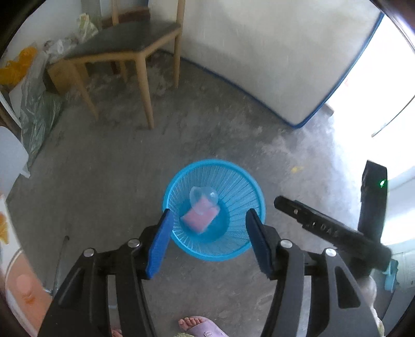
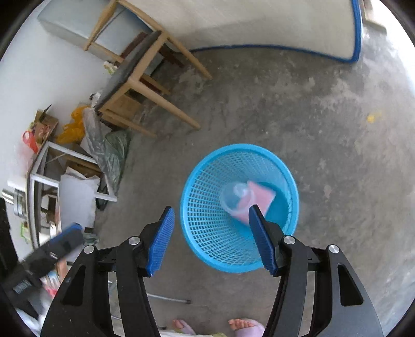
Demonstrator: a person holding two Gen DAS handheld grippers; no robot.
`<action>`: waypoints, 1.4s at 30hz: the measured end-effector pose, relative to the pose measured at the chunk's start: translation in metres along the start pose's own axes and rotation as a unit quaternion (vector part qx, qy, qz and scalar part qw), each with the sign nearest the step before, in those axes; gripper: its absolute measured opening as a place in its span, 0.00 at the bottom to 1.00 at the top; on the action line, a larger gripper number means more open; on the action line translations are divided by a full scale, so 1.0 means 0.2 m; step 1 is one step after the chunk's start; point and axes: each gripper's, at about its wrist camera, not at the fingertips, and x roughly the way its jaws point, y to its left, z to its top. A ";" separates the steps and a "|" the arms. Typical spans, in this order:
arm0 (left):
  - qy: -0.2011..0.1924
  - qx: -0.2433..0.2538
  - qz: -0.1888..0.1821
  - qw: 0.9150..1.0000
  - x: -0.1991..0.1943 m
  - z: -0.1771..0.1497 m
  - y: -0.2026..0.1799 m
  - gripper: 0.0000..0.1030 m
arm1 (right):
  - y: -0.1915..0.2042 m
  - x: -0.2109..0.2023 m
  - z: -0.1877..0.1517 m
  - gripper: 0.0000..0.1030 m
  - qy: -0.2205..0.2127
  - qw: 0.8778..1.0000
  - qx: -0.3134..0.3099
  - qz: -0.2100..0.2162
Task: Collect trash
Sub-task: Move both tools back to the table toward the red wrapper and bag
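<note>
A round blue mesh basket (image 1: 179,242) (image 2: 199,233) stands on the concrete floor. Inside it lie a pink packet (image 1: 198,220) (image 2: 262,194) and a clear plastic cup (image 1: 201,197) (image 2: 233,195), both a little blurred. My left gripper (image 1: 208,220) hangs above the basket, open, with nothing between its blue pads. My right gripper (image 2: 211,220) is over the basket's near left rim, also open and empty. In the left wrist view the right gripper's black body (image 1: 329,228) reaches in from the right. The left gripper's body (image 2: 46,259) shows blurred at the lower left of the right wrist view.
A wooden chair (image 1: 122,51) (image 2: 140,72) stands at the back left by the wall. Bags, cardboard and a white metal frame (image 2: 39,178) crowd the left side. A blue-edged mattress (image 1: 259,59) (image 2: 272,23) leans behind. A yellow scrap (image 1: 297,169) (image 2: 372,118) lies on the floor. The person's feet in pink slippers (image 1: 199,326) (image 2: 246,326) are just below.
</note>
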 end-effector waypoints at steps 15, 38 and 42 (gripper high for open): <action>-0.200 0.020 -0.033 0.979 -1.22 -0.68 0.26 0.55 | 0.54 -0.86 -0.49 0.93 -0.250 0.944 -0.209 -0.052; -0.290 -0.271 0.033 0.917 -1.57 -1.97 1.04 0.55 | 1.40 -0.66 -1.21 0.84 -0.049 0.902 -0.366 0.224; -0.287 -0.270 0.004 0.919 -1.53 -1.86 1.11 0.55 | 1.44 -0.60 -1.19 0.78 0.007 0.913 -0.325 0.247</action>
